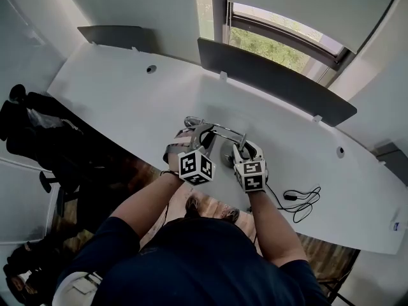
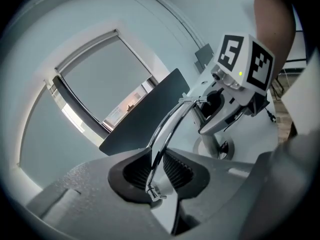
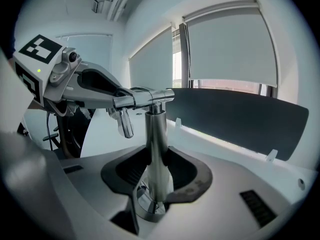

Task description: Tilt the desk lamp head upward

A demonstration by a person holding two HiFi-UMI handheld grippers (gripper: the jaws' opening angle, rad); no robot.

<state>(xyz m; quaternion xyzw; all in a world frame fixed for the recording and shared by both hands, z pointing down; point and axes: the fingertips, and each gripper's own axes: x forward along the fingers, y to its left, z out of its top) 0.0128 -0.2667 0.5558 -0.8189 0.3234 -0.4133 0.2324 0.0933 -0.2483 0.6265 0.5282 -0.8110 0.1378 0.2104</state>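
Observation:
A chrome desk lamp (image 1: 217,129) stands near the front edge of the white desk (image 1: 127,88). Its thin head bar (image 2: 167,129) runs between the jaws of my left gripper (image 2: 156,166); a gap shows beside one pad, so the jaws stand open around it. In the head view the left gripper (image 1: 199,132) is at the bar's left end. My right gripper (image 3: 157,171) is shut on the upright lamp pole (image 3: 156,149), just above the round base (image 2: 212,146). In the head view the right gripper (image 1: 245,148) sits right of the left one.
A dark divider panel (image 1: 274,81) runs along the desk's far edge under the window. A black cable (image 1: 299,199) lies coiled on the desk to the right. A black office chair (image 1: 38,132) stands at the left, off the desk.

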